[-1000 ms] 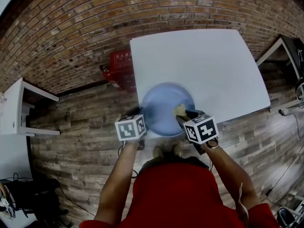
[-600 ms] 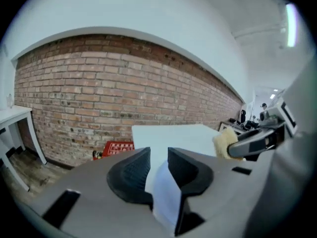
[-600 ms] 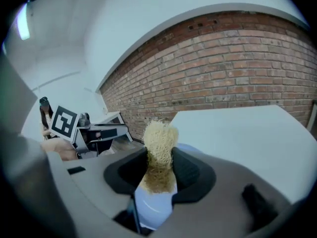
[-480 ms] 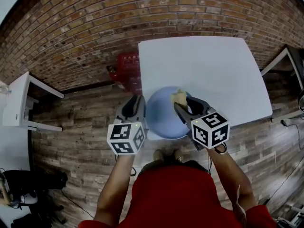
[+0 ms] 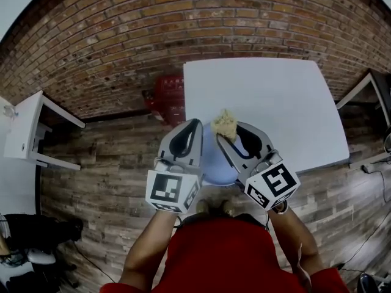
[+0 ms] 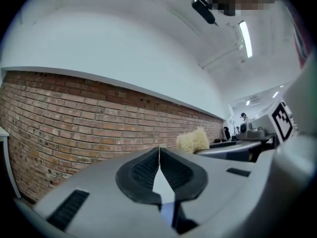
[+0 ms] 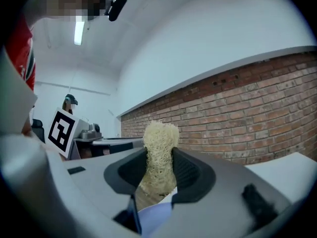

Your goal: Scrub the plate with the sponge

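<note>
Both grippers have lifted clear of the plate (image 5: 211, 161) at the table (image 5: 275, 96) edge, right gripper (image 5: 223, 134) clamped on the sponge (image 5: 225, 124), left gripper (image 5: 196, 122) just closed empty, suggesting scrubbing has paused.

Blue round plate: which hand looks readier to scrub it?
Probably the right: the right gripper holds the pale fibrous sponge between its fingers, while the left gripper has just closed on nothing.

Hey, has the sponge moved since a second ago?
Yes. Clamped in the right gripper, the sponge has lifted toward the camera, up from the plate. Against the white table it now sits further in from the near edge.
</note>
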Motion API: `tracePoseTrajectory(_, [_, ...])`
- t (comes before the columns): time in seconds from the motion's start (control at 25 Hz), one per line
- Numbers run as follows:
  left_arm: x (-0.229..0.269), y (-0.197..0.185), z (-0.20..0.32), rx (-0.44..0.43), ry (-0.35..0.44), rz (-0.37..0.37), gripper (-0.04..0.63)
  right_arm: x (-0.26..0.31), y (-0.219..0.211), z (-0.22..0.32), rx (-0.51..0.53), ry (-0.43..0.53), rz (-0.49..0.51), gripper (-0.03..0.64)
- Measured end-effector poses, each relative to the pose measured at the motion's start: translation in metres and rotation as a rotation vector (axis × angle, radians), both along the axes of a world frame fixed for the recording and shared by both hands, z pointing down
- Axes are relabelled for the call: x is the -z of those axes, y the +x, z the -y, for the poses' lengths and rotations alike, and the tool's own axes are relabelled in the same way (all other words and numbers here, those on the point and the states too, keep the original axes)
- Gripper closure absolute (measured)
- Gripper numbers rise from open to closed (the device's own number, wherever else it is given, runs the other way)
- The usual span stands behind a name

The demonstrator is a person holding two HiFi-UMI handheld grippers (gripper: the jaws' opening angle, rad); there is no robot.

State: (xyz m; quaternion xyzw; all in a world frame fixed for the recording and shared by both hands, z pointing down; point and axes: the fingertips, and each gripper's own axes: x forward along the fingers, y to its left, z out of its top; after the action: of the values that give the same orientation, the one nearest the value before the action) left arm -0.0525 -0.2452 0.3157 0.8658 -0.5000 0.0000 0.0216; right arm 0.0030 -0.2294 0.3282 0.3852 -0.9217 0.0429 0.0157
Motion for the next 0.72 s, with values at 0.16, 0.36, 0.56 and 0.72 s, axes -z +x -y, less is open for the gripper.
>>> tracePoseTrajectory(0.16, [0.006,0.003,-0.004,-0.008,0.022,-0.003,0.580,0.014,-0.004,-0.005,0.000,0.058,0.008,0.463])
tracePoseTrajectory(0.36, [0.005,0.008,-0.006,-0.017,0.035,0.002,0.581,0.024,-0.002,-0.009,-0.006,0.117,0.021,0.463])
tracePoseTrajectory(0.56, [0.007,0.007,-0.005,-0.021,0.041,-0.001,0.581,0.032,-0.002,-0.012,-0.015,0.160,0.020,0.463])
tracePoseTrajectory(0.72, [0.009,0.008,-0.006,-0.032,0.040,-0.001,0.581,0.031,0.000,-0.011,-0.025,0.160,0.017,0.465])
